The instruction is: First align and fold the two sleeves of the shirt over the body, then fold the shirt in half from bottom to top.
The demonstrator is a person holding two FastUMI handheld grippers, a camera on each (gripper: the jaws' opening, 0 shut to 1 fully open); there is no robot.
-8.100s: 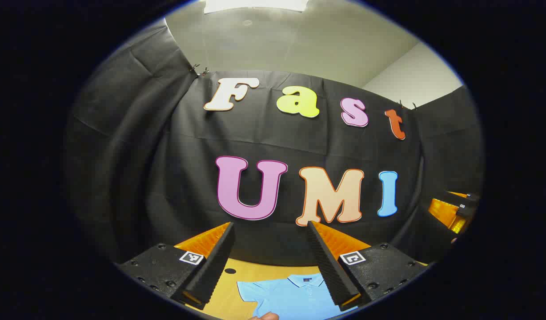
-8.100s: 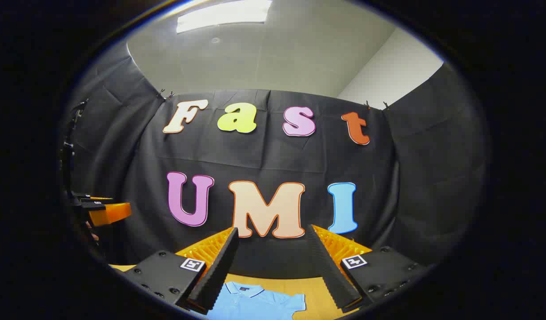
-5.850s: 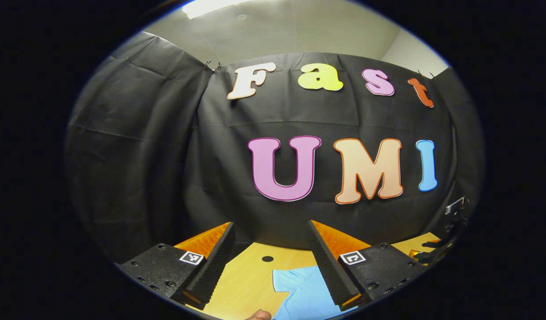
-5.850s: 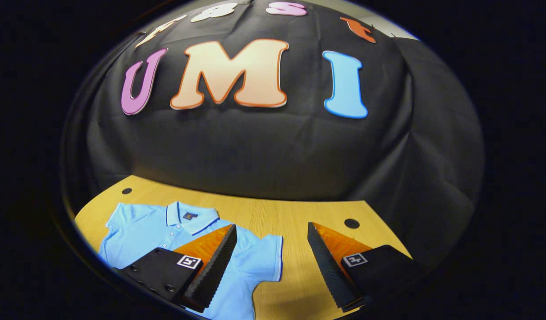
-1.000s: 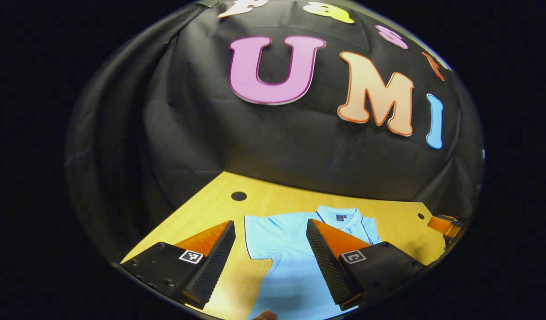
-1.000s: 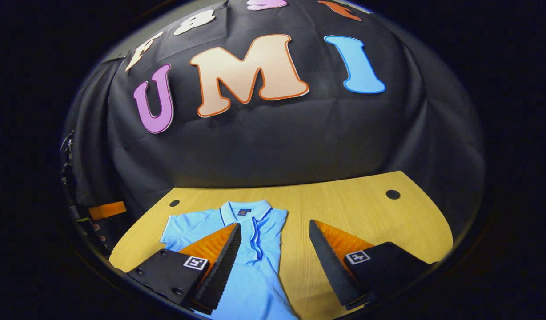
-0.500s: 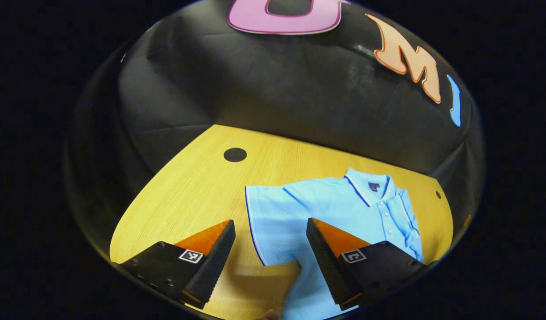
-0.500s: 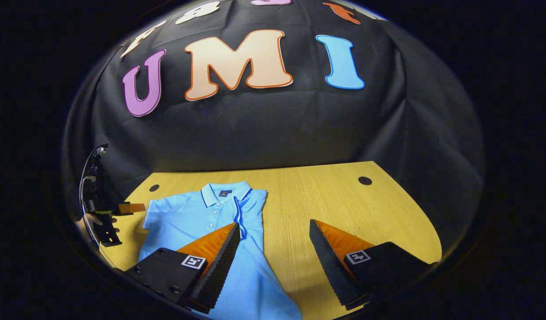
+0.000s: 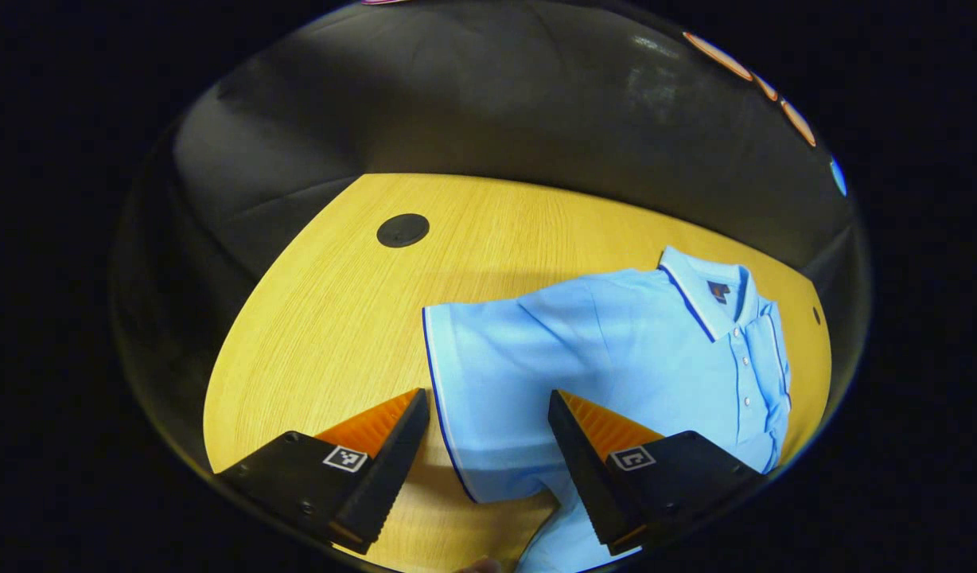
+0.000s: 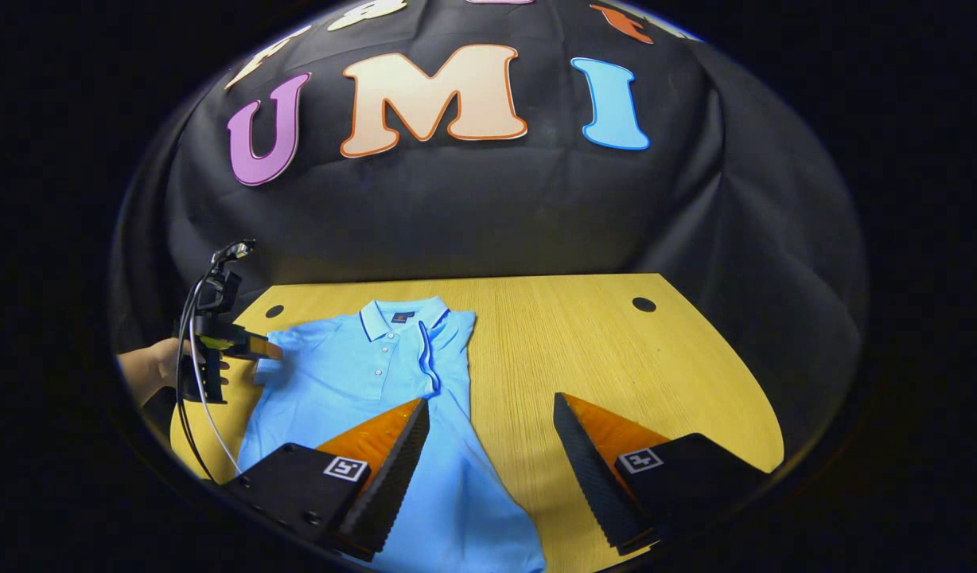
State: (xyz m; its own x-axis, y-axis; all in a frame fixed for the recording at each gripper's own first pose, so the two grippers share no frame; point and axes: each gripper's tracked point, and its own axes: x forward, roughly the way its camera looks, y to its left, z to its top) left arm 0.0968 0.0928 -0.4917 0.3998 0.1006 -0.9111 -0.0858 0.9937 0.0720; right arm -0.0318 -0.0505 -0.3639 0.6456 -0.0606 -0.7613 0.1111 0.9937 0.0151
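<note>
Left tongs [image 9: 488, 446] wide open, holding nothing, hovering over the shirt's [image 9: 616, 350] flat sleeve [image 9: 488, 374]; its hem runs between my fingers. Right tongs [image 10: 488, 454] also wide open and empty, shirt body under the left finger, bare bench [image 10: 616, 342] under the other. Right sleeve already looks folded over the body [image 10: 445, 350], though the edge is hard to read from here. Shirt lies collar [image 10: 401, 314] away from me, mid-bench.

Risks as I see them: closing too deep on the sleeve could pinch the body layer underneath and drag the whole shirt sideways, undoing the folded side. Grabbing too shallow, the hem slips out mid-fold.
</note>
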